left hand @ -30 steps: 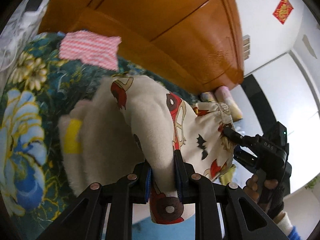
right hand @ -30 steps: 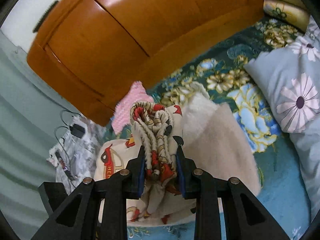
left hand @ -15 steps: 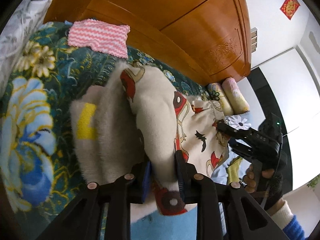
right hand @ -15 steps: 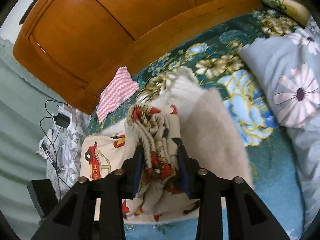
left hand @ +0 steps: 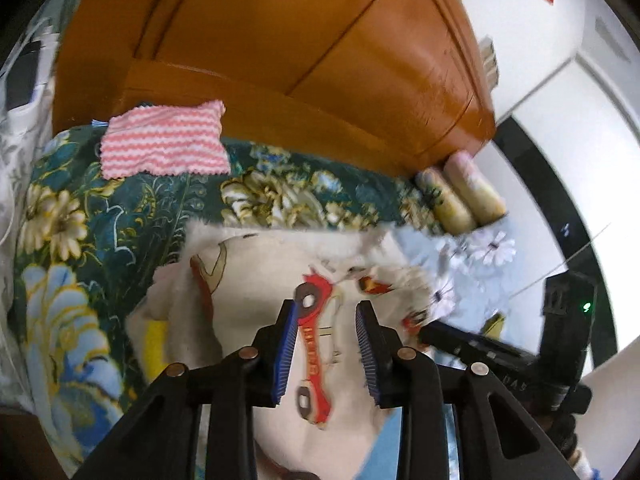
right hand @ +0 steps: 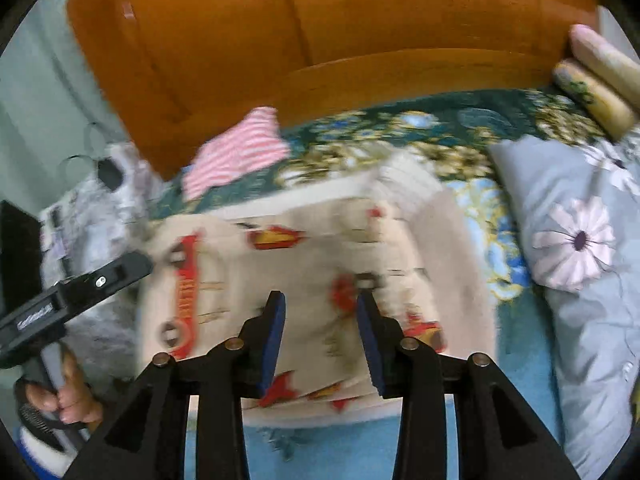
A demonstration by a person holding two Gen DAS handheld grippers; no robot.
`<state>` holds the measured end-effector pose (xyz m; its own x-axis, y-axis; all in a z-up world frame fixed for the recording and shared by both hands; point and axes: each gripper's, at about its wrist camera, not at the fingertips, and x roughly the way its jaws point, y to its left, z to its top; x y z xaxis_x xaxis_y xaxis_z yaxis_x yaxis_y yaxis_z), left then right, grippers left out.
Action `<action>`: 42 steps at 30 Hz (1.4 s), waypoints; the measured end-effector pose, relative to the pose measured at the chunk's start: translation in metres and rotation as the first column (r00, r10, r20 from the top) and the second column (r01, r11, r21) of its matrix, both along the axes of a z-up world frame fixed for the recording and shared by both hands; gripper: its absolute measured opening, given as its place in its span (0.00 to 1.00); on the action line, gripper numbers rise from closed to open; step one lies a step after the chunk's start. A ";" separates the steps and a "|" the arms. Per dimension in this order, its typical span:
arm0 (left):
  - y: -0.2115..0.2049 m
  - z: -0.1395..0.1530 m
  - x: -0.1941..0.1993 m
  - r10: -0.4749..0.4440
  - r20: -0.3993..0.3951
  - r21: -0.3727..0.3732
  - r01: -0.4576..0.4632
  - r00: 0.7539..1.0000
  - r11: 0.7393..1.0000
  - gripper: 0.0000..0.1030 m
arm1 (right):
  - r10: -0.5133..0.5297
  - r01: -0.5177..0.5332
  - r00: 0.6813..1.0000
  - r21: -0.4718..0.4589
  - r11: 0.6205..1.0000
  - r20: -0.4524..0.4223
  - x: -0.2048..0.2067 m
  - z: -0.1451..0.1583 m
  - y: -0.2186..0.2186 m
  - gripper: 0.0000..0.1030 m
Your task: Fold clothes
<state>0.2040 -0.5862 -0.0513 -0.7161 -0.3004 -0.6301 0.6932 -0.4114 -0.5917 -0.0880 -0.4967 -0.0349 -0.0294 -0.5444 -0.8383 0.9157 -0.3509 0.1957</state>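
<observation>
A cream fleece garment point(left hand: 264, 264) printed with red cars lies spread on the floral bedspread point(left hand: 80, 220), with its plain fuzzy side showing at the edges. My left gripper point(left hand: 326, 306) hovers just over its near part. The jaws are opening and no cloth is pinched between the blue pads. In the blurred right wrist view the same garment point(right hand: 304, 256) lies flat under my right gripper point(right hand: 320, 297), which stands open with nothing gripped. Each gripper shows at the edge of the other's view, held by a hand point(right hand: 68, 396).
A pink and white zigzag cloth point(left hand: 164, 146) lies near the orange wooden headboard point(left hand: 320, 60). A grey flowered pillow point(right hand: 568, 232) sits to the right of the garment, with two rolled bolsters point(left hand: 460, 196) beyond it. A charger with cables point(right hand: 108, 172) lies at the left.
Both grippers have let go of the bunched folds they pinched and have drawn back a little. The garment has dropped and now lies flat on the bed.
</observation>
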 end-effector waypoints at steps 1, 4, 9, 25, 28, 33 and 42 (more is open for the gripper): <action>-0.002 -0.008 -0.002 -0.001 0.018 0.011 0.001 1.000 1.000 0.32 | -0.029 0.029 1.000 0.003 1.000 0.005 -0.006 -0.006 0.000 0.37; -0.008 -0.025 -0.006 0.003 0.030 0.058 -0.004 1.000 0.998 0.32 | -0.073 0.073 0.996 0.001 0.997 0.051 -0.012 -0.019 -0.001 0.37; -0.008 -0.035 -0.013 -0.008 0.056 0.078 0.003 0.998 0.997 0.32 | -0.118 0.117 0.991 0.021 0.993 0.058 -0.015 -0.025 -0.005 0.37; 0.078 0.005 0.016 -0.034 0.064 -0.011 0.034 0.997 0.999 0.56 | -0.227 0.234 0.963 -0.040 0.971 0.143 0.043 -0.030 0.093 0.44; 0.093 -0.003 0.020 -0.043 0.071 0.017 0.042 0.997 0.999 0.64 | -0.288 0.292 0.942 0.002 0.956 0.174 0.051 -0.048 0.107 0.44; 0.106 -0.017 0.029 -0.024 0.094 0.046 0.020 0.995 0.999 0.77 | -0.343 0.340 0.929 0.050 0.939 0.136 0.064 -0.058 0.116 0.48; 0.126 -0.031 0.033 0.007 0.140 0.031 -0.011 0.990 0.999 1.00 | -0.260 0.261 0.965 0.080 0.962 -0.015 0.091 -0.053 0.116 0.85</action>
